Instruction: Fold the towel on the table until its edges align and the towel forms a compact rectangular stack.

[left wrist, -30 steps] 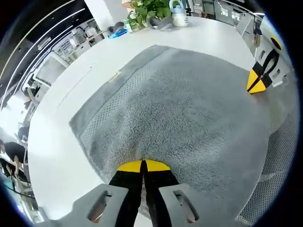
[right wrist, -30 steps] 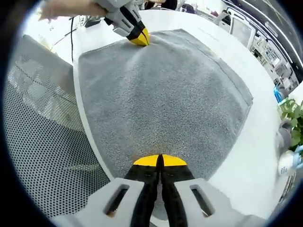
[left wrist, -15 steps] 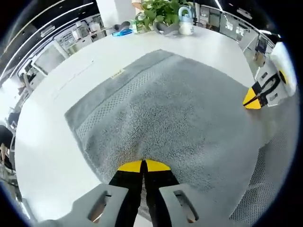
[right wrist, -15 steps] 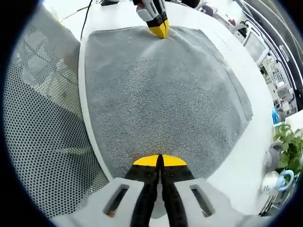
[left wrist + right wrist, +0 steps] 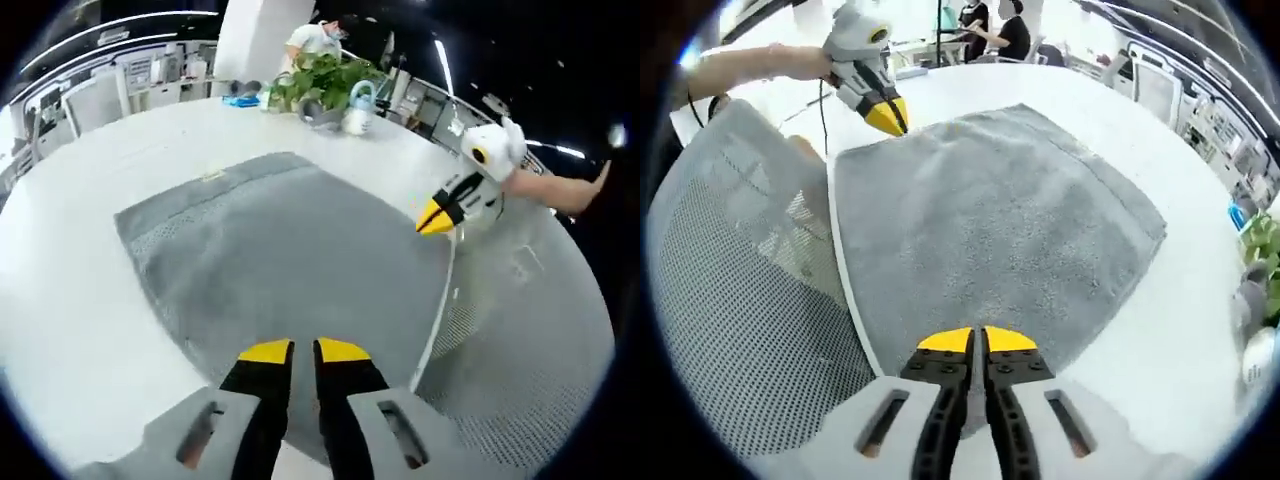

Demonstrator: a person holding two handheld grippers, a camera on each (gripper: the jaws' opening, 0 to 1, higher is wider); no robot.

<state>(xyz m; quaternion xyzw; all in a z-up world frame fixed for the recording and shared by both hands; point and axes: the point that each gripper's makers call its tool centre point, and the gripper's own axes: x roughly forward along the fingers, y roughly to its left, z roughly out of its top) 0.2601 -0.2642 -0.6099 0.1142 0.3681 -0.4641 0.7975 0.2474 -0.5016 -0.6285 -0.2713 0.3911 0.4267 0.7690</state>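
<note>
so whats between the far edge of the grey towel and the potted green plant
In the left gripper view, only bare white table lies between the grey terry towel and the potted green plant; nothing sits on that stretch.

Open-plan office or lab floor, judging by the surroundings. Long white tabletop [image 5: 80,250] with a potted plant [image 5: 310,75] and a white mug [image 5: 355,120] at its far end. Rows of desks with monitors [image 5: 1155,85] beyond. Seated people [image 5: 1015,35] in the background, a mesh-backed office chair [image 5: 730,300] alongside, strip lighting overhead.
</note>
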